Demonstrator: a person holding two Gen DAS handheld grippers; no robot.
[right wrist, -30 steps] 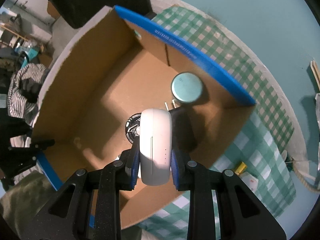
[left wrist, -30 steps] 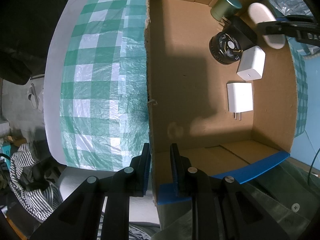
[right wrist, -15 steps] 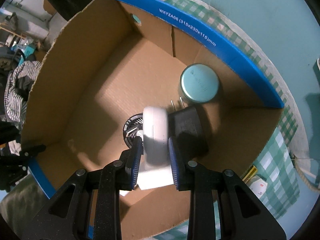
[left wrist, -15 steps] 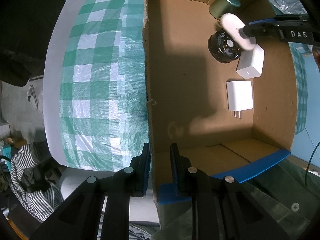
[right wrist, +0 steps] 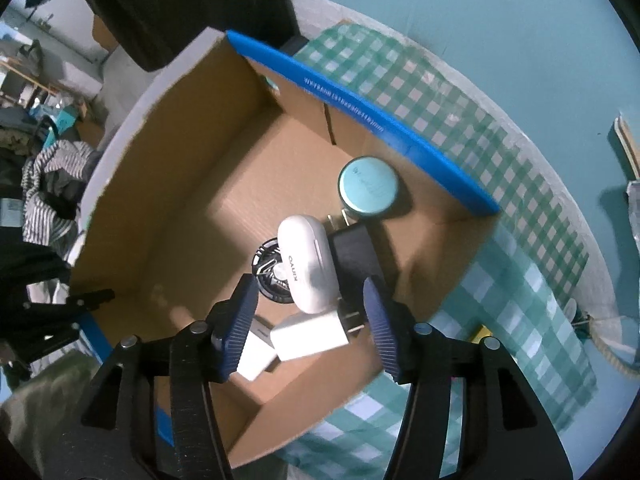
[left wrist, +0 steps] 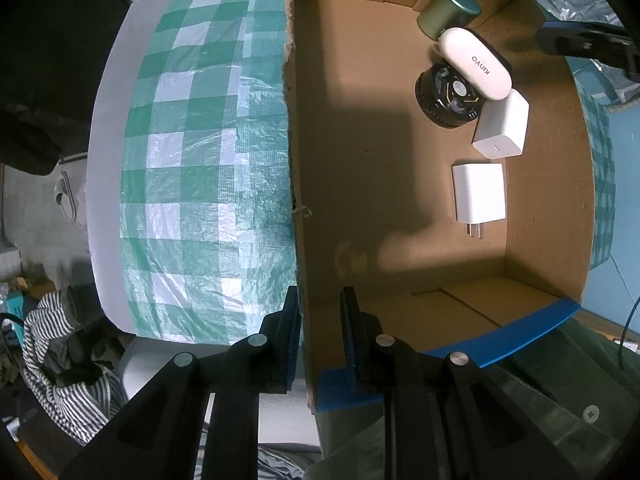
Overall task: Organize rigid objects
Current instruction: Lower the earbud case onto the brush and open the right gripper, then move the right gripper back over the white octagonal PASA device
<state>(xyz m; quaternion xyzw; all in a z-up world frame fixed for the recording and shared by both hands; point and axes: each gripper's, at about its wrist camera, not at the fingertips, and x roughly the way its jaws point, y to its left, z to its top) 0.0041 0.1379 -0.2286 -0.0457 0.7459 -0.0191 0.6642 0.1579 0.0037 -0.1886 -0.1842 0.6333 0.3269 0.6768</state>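
Now that the right gripper (right wrist: 308, 316), a second ago clamped on the white case (right wrist: 308, 264), is opening, the case lies free in the cardboard box (right wrist: 168, 184), one more item stowed, while the left gripper (left wrist: 320, 336) pinches the box wall.

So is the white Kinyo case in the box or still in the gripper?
In the box. The white case rests on the other items; the opening right gripper has pads clear of it.

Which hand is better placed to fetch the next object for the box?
Right: the right gripper has opening jaws with nothing between them. The left gripper is clamped on the cardboard box wall.
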